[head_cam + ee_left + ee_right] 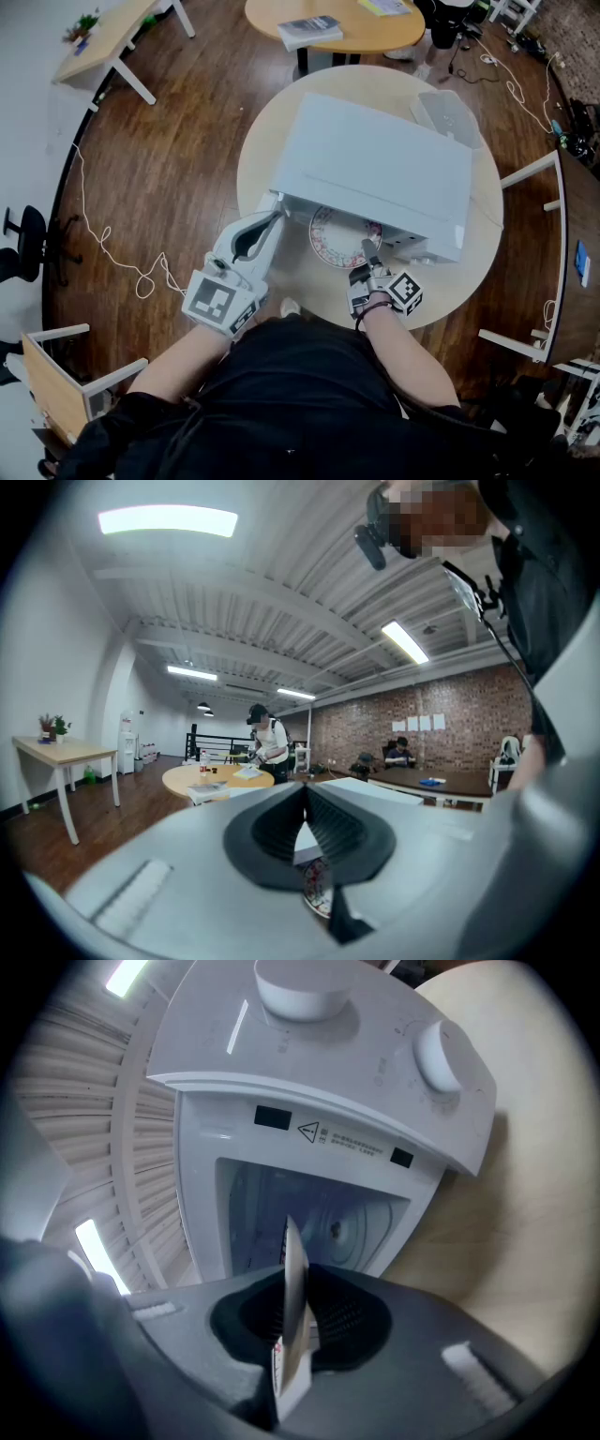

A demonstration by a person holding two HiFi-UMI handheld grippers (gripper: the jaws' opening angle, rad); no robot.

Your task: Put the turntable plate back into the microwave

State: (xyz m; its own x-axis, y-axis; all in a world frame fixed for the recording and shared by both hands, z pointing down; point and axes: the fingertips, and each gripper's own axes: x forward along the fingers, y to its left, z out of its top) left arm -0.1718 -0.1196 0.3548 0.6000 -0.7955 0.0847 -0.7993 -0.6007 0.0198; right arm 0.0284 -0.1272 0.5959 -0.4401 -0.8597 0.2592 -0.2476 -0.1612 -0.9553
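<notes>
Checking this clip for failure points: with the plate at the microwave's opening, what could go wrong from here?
The right gripper pinches the turntable plate only at its rim, so it may tilt or slip. Its far edge could catch the frame of the microwave, or land off the hub inside.

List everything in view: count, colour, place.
round table: 1, beige, centre
microwave: 1, white, on round table, cavity open toward the person
turntable plate: 1, patterned, at the microwave's mouth
tray: 1, pale, on round table behind microwave
second table: 1, wooden, farther back
book: 1, pale, on second table
cable: 1, white, left of round table
left gripper: 1, grey, shut, empty, by microwave's near-left corner
right gripper: 1, grey, shut on turntable plate's rim
</notes>
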